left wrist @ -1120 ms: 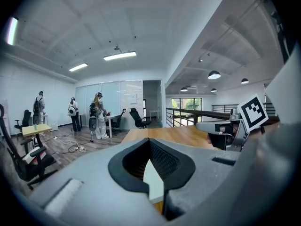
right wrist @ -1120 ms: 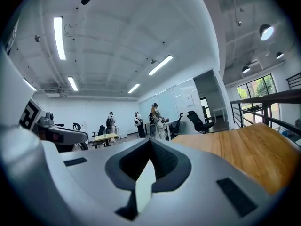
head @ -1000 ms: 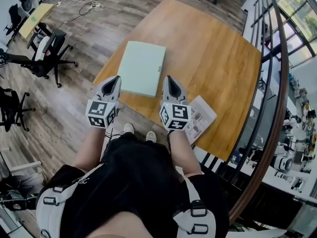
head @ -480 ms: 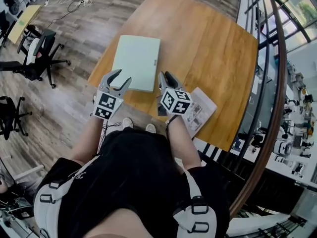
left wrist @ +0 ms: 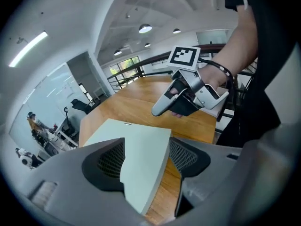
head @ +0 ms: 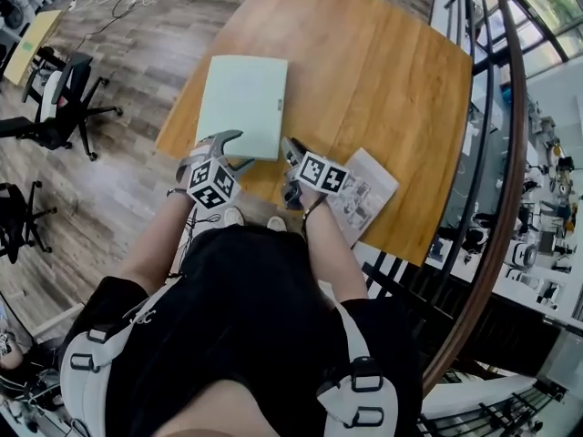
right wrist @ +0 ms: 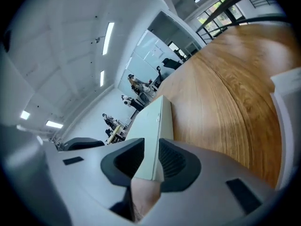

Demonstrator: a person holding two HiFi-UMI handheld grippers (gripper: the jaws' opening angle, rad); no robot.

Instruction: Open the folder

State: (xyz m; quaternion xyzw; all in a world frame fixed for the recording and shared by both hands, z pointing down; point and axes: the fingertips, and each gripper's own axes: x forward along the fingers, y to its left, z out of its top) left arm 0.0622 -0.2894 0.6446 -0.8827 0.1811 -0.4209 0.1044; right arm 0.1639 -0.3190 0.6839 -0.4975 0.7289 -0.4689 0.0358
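The pale green folder (head: 241, 106) lies shut and flat on the wooden table (head: 383, 80), near its front left edge. My left gripper (head: 223, 147) is at the folder's near left corner with its jaws opening wide. In the left gripper view that corner of the folder (left wrist: 141, 145) sits between the pads (left wrist: 107, 160) without being pressed. My right gripper (head: 291, 159) hovers low at the folder's near right corner. In its own view my right gripper (right wrist: 151, 160) has its jaws a narrow gap apart, and the folder's edge (right wrist: 157, 126) shows through it. Contact is unclear.
A printed paper sheet (head: 366, 194) lies on the table's near right part, beside my right gripper. A railing (head: 496, 153) runs along the table's right side. Office chairs (head: 55, 107) stand on the floor to the left, with the person's feet at the table's front edge.
Both grippers came down to the folder's near edge and rolled. The left jaws went from shut to wide open around the folder's corner.
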